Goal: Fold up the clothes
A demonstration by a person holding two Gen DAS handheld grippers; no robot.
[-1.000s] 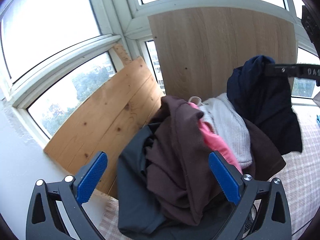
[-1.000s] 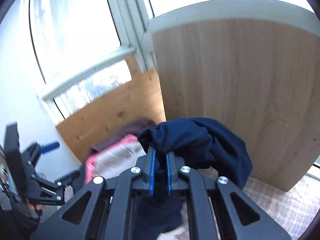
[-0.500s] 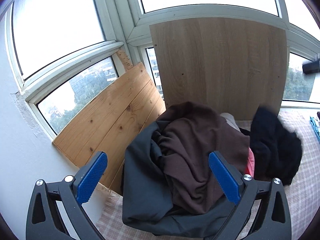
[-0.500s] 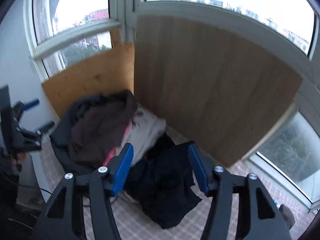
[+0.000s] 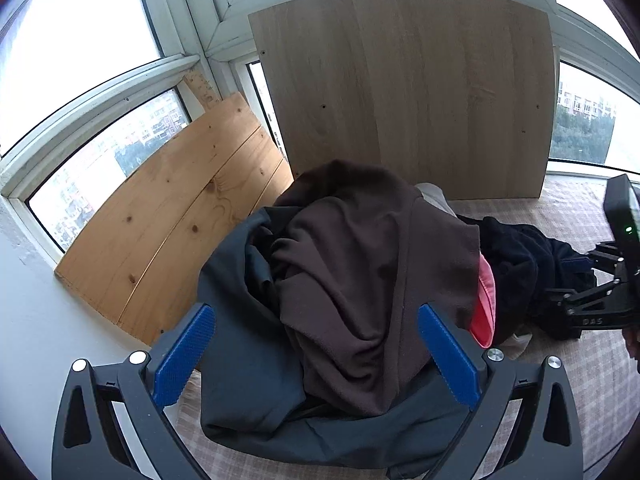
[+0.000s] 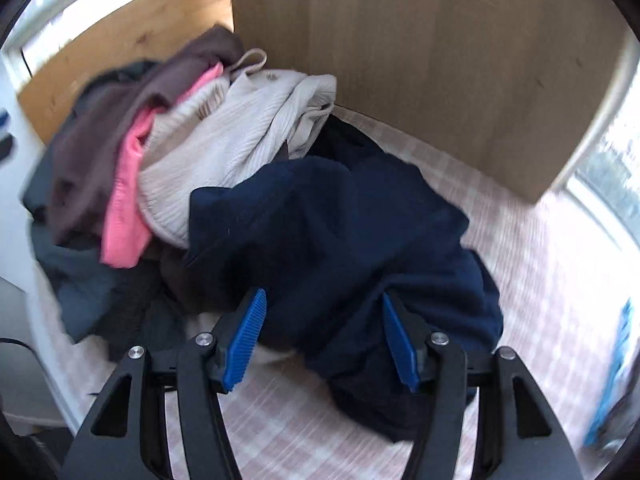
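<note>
The navy garment [image 6: 340,232] lies crumpled on the checked bench [image 6: 520,280] beside the clothes pile [image 5: 340,272], apart for folding, and both the right gripper [image 6: 322,340] and left gripper [image 5: 316,356] have jaws spread, holding nothing.

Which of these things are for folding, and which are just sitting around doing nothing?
For the folding:
- navy garment, between the open right gripper fingers
- brown garment
- pink garment
- cream ribbed garment
- dark grey garment
- open left gripper

Just lying about:
- light wood panel
- pine board
- checked cloth underneath
</note>
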